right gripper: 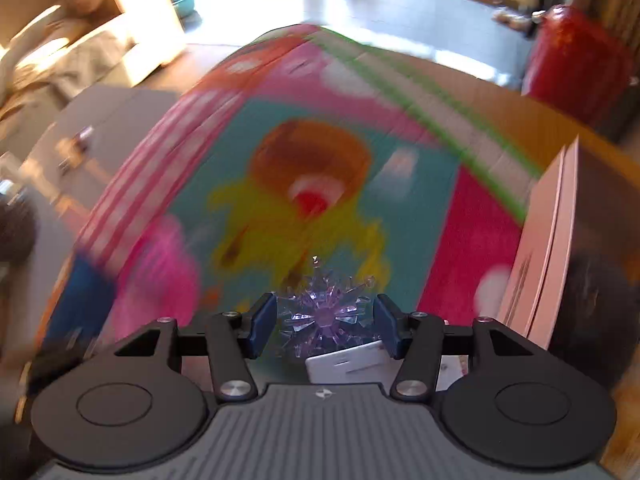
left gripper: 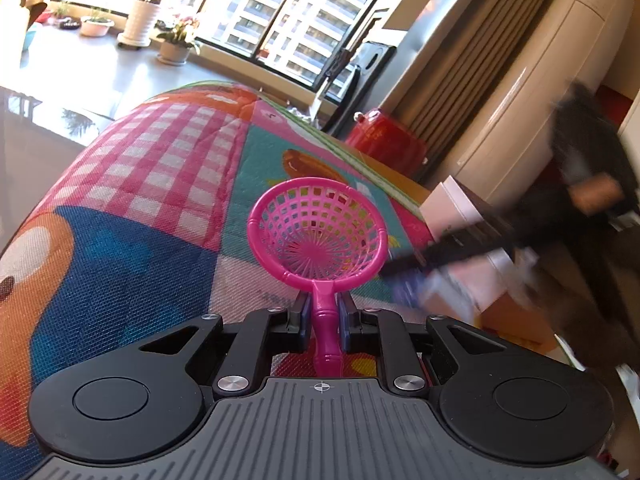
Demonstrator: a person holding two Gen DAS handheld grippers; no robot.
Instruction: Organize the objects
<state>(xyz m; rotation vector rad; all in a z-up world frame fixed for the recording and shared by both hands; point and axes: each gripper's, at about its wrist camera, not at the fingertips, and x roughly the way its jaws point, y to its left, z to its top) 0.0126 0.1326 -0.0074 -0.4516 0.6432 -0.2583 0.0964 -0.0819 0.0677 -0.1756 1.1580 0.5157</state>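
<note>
Left claw (left gripper: 323,312) clamped on pink toy strainer (left gripper: 317,230) handle; right claw (right gripper: 325,320) spread wide around purple crystal snowflake (right gripper: 326,312), above colourful mat (left gripper: 160,184).

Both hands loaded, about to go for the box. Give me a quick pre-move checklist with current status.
1. Left gripper clamped on the pink strainer handle: ok, fingers shut on it.
2. Strainer basket empty: ok, nothing shows in the mesh.
3. Right gripper holding the purple crystal ornament: cannot tell, it sits between the fingers but contact is unclear.
4. Right view steady: not ok, the mat is motion-blurred.
5. Pink box reachable: ok, beside the right gripper.
6. Box open: cannot tell.
</note>
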